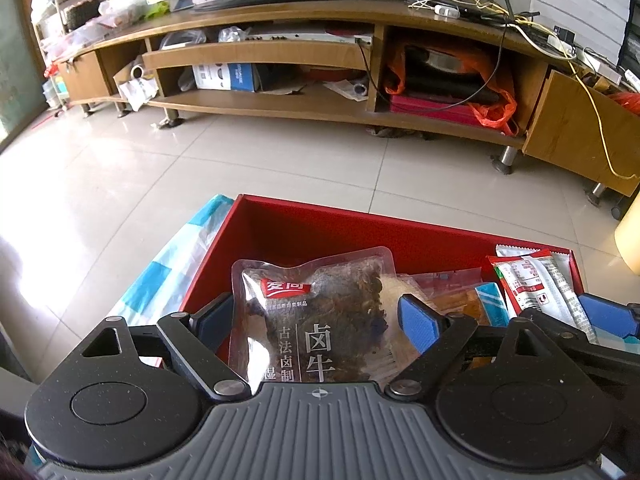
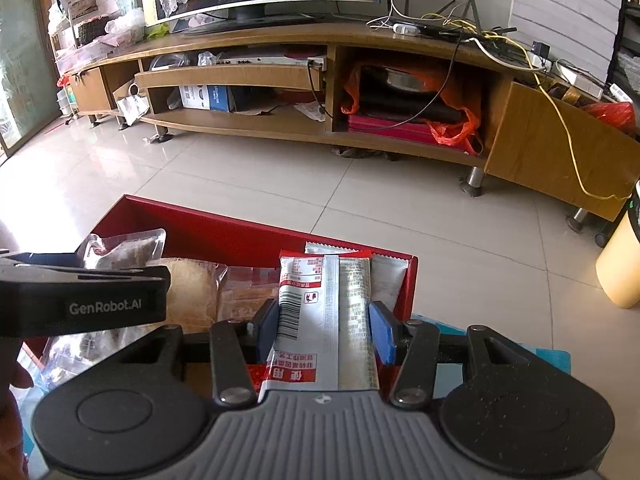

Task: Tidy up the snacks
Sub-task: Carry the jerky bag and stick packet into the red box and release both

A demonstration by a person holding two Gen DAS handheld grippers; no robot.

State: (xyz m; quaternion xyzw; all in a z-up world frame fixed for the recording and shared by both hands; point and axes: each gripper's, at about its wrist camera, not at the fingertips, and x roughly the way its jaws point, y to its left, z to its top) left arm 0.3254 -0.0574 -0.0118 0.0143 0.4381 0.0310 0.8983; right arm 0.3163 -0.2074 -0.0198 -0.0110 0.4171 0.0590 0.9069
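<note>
A red box [image 1: 304, 228] stands on a blue-and-white checked cloth and holds several snack packets. My left gripper [image 1: 316, 320] is shut on a clear braised beef packet [image 1: 320, 312] over the box's left half. My right gripper [image 2: 326, 326] is shut on a red-and-white snack packet [image 2: 324, 312] at the box's right end [image 2: 408, 280]. That packet also shows in the left wrist view [image 1: 540, 288], beside the right gripper's blue pads [image 1: 608, 316]. The left gripper's black body [image 2: 80, 300] shows in the right wrist view, over a pale pastry packet [image 2: 192, 292].
A long wooden TV stand [image 1: 320, 56] with cluttered shelves runs across the far side of the tiled floor [image 1: 280, 160]. An orange bag [image 1: 492, 100] fills one shelf. A yellow container [image 2: 620, 264] stands to the right. Cables trail off the stand's right end.
</note>
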